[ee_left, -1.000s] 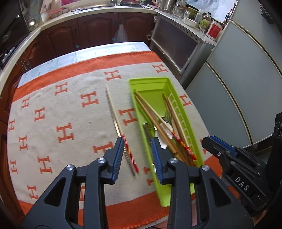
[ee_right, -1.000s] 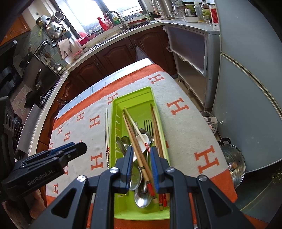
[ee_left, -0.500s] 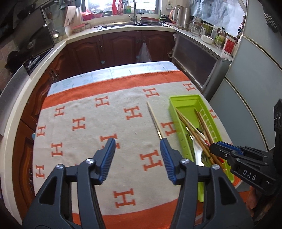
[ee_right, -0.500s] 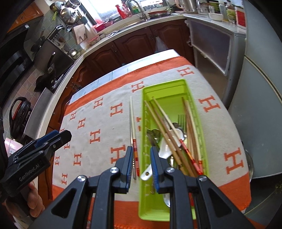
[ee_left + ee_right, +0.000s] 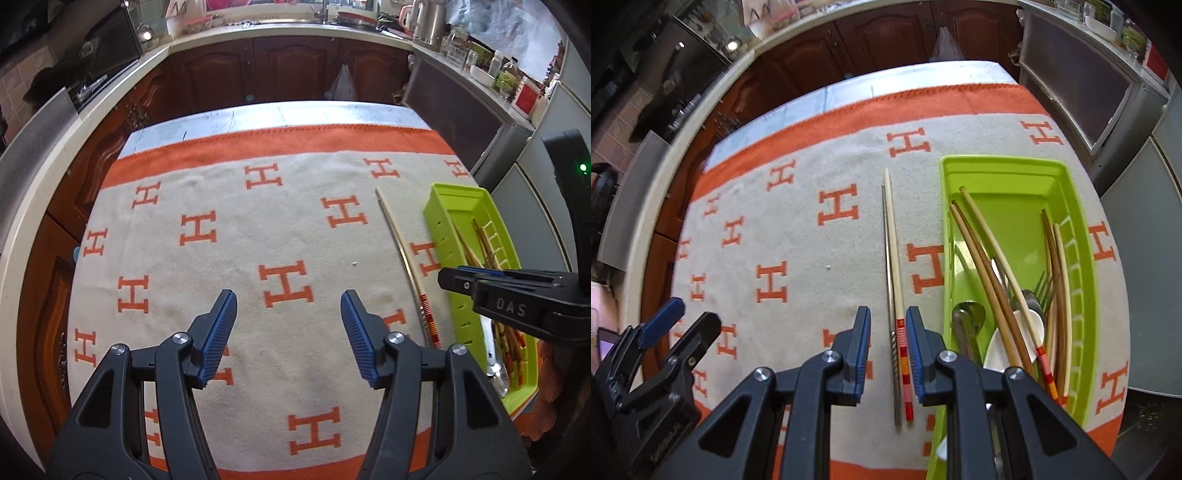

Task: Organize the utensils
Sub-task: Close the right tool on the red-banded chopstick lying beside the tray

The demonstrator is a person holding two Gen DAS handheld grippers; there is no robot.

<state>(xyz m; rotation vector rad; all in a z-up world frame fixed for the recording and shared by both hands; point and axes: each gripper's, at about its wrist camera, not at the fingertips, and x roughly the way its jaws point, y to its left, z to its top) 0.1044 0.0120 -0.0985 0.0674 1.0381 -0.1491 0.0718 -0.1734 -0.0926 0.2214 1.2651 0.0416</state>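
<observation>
Two chopsticks, a pale wooden one with a red and orange banded end [image 5: 893, 251] and a thin metal one, lie side by side on the cloth, left of a green tray [image 5: 1082, 295]. The tray holds wooden chopsticks, spoons and a fork. My right gripper [image 5: 887, 332] is open a little, its jaws either side of the banded end, above it. My left gripper [image 5: 288, 314] is wide open and empty over bare cloth, left of the chopsticks [image 5: 402, 254] and tray [image 5: 439, 221]. The right gripper [image 5: 461, 277] shows at the right of the left wrist view.
The table carries a beige cloth with orange H marks and an orange border [image 5: 280, 144]. Dark wooden kitchen cabinets [image 5: 295, 70] stand behind, a grey cupboard [image 5: 1082, 85] to the right. The table's right edge lies just beyond the tray.
My left gripper has swung left away from the chopsticks and opened wide. My right gripper has moved left from over the tray to straddle the two chopsticks on the cloth.
</observation>
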